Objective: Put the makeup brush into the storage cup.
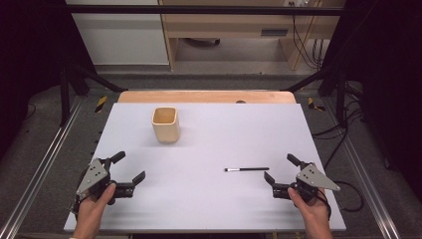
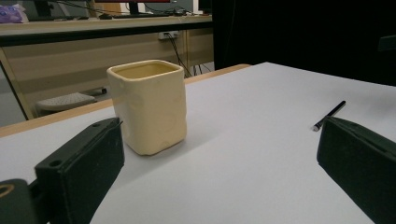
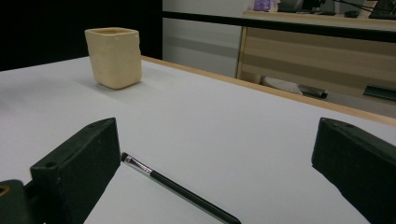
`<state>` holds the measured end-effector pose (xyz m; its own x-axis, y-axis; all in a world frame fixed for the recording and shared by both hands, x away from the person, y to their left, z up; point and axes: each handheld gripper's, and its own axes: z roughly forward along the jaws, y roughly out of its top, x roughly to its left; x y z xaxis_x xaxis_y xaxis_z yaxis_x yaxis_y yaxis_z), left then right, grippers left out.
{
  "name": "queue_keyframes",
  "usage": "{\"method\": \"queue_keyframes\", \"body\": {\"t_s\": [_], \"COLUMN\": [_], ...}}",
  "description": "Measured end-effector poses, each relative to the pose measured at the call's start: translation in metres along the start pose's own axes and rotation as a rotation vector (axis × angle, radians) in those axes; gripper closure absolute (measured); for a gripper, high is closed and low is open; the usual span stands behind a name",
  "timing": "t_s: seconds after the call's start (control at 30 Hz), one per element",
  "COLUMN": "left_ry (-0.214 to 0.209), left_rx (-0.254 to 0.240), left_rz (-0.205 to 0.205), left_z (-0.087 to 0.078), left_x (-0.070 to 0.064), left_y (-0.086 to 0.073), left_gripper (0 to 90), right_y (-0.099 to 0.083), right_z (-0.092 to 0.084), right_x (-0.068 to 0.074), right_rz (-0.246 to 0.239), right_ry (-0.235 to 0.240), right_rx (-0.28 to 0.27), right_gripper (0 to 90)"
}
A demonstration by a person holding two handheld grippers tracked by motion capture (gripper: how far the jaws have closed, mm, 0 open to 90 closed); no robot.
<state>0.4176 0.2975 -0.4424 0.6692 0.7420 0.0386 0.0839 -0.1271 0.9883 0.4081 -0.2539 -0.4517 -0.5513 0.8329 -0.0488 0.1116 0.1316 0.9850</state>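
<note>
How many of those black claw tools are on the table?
2. The left gripper is at the table's near left corner, the right gripper at the near right, beside the thin brush. Each is held in a hand, jaws open and empty.

Cup (image 1: 165,124) upright far left on table (image 1: 209,199), brush (image 1: 247,169) lying near right, well apart

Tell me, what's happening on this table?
A person holds a gripper in each hand, both with jaws open and holding nothing. The right gripper sits close to a thin black makeup brush lying flat on the white table. The left gripper waits near the front edge. A cream square cup stands upright farther back.
</note>
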Motion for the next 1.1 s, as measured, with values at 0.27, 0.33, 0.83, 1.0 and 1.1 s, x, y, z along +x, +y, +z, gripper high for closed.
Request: {"method": "queue_keyframes", "body": {"t_s": [0.27, 0.33, 0.83, 1.0, 1.1], "left_ry": [-0.003, -0.003, 0.0, 0.0, 0.0], "left_rx": [0.007, 0.011, 0.032, 0.031, 0.033], "left_rz": [0.014, 0.013, 0.019, 0.021, 0.025], "left_z": [0.001, 0.001, 0.002, 0.002, 0.002], "left_x": [-0.001, -0.002, -0.002, -0.002, -0.002], "left_y": [0.0, 0.0, -0.004, -0.003, -0.003], "left_gripper": [0.5, 0.5, 0.5, 0.5, 0.4], "right_y": [-0.001, -0.001, 0.03, 0.046, 0.059], "right_z": [0.001, 0.002, -0.005, -0.008, -0.011], "right_x": [0.002, 0.003, 0.006, 0.002, -0.002], "right_rz": [-0.011, -0.019, -0.099, -0.139, -0.142], "right_ry": [-0.006, 0.006, 0.058, 0.067, 0.077], "right_rx": [0.023, 0.044, 0.183, 0.208, 0.238], "right_gripper": [2.0, 2.1, 2.9, 3.3, 3.8]}}
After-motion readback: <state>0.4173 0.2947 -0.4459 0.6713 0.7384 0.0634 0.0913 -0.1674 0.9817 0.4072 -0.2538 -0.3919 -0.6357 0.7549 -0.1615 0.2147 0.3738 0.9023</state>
